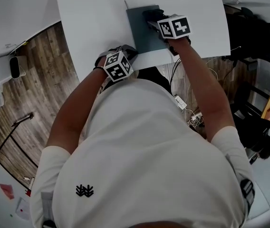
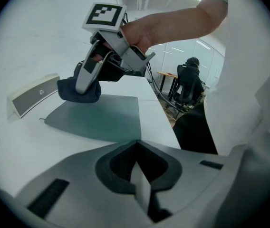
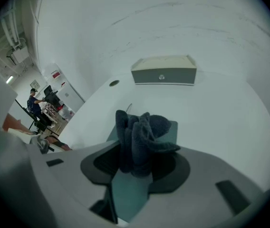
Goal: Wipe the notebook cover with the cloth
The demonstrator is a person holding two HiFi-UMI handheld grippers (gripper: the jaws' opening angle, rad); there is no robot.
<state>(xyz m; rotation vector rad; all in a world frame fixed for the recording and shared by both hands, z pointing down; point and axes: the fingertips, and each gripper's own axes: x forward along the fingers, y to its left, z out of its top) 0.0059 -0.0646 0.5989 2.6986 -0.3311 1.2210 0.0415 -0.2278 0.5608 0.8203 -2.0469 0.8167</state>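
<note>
Pinched tight in the right gripper [image 3: 134, 163], whose jaws are closed on its lower folds, is a bunched dark blue-grey fleecy cloth [image 3: 142, 137]. Its wad stands proud of the tips, likely so that soft fabric rather than hard plastic meets the surface. Under it lies the flat dark grey-green notebook [image 3: 129, 190], and the left gripper view shows the wad pressed down near the cover's far corner, so the wipe appears to be under way. The notebook lies flat on the white table [image 1: 101, 23], near the edge closest to the person.

Nearer the person's body, the left gripper [image 2: 139, 175] has its jaws pressed together on nothing. It hovers at the table's near edge, well off the cover, probably parked out of the stroke's way. Beyond the notebook stands a pale box with a grey front [image 3: 163, 71].
</note>
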